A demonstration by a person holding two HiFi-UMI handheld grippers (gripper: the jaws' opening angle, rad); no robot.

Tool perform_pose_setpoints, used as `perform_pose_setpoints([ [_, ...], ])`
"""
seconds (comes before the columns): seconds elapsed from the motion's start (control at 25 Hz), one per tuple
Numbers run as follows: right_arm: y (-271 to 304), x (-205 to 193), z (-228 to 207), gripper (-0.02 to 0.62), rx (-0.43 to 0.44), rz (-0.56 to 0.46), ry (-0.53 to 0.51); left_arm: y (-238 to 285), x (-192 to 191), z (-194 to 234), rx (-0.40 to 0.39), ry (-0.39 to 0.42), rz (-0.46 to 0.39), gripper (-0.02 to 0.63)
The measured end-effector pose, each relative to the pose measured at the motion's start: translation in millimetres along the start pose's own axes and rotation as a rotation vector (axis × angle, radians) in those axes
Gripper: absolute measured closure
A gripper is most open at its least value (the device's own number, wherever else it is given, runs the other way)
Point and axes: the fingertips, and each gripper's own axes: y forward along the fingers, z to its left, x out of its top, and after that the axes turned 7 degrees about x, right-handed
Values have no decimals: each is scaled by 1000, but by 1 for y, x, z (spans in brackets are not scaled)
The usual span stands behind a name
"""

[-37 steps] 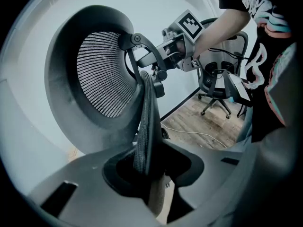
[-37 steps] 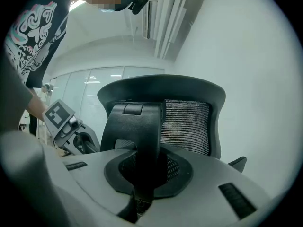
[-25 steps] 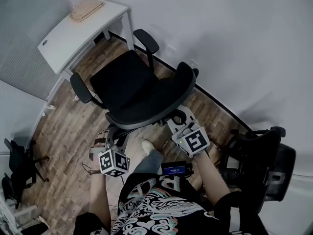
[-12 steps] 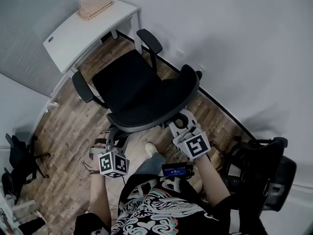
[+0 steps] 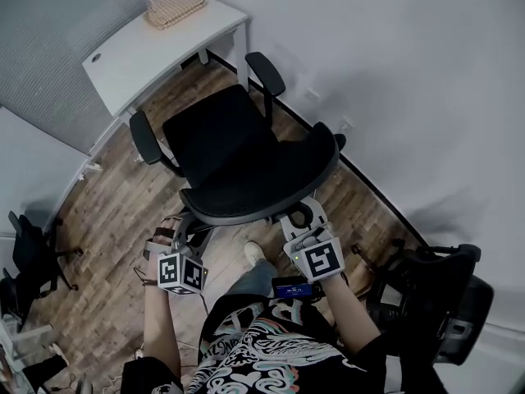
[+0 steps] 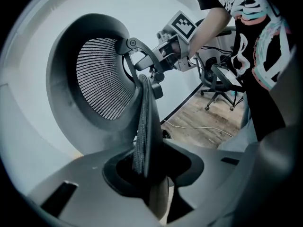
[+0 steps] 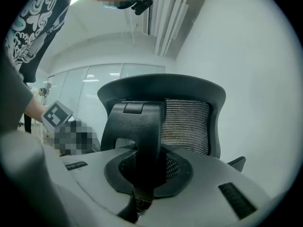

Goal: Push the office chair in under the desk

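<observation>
My left gripper (image 6: pixel 147 174) clamped the office chair's (image 5: pixel 217 150) mesh backrest edge (image 6: pixel 143 122); my right gripper (image 7: pixel 144 174) clamped the spine (image 7: pixel 142 122) behind it. The desk (image 5: pixel 164 43) stood beyond the chair's seat.

Wood-plank floor (image 5: pixel 115 220) meets a white wall (image 5: pixel 410 72), a second black chair (image 5: pixel 443 302) near it.

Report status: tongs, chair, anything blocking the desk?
Left tongs and right tongs both clamped on chair back. Chair short of desk, seat facing it. One armrest close to desk leg, may catch.
</observation>
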Motion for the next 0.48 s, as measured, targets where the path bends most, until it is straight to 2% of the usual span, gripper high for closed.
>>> perform_pose_setpoints([
  [0.48, 8, 1, 7, 549, -29, 6, 17, -1, -9, 7, -30, 37, -42, 469],
])
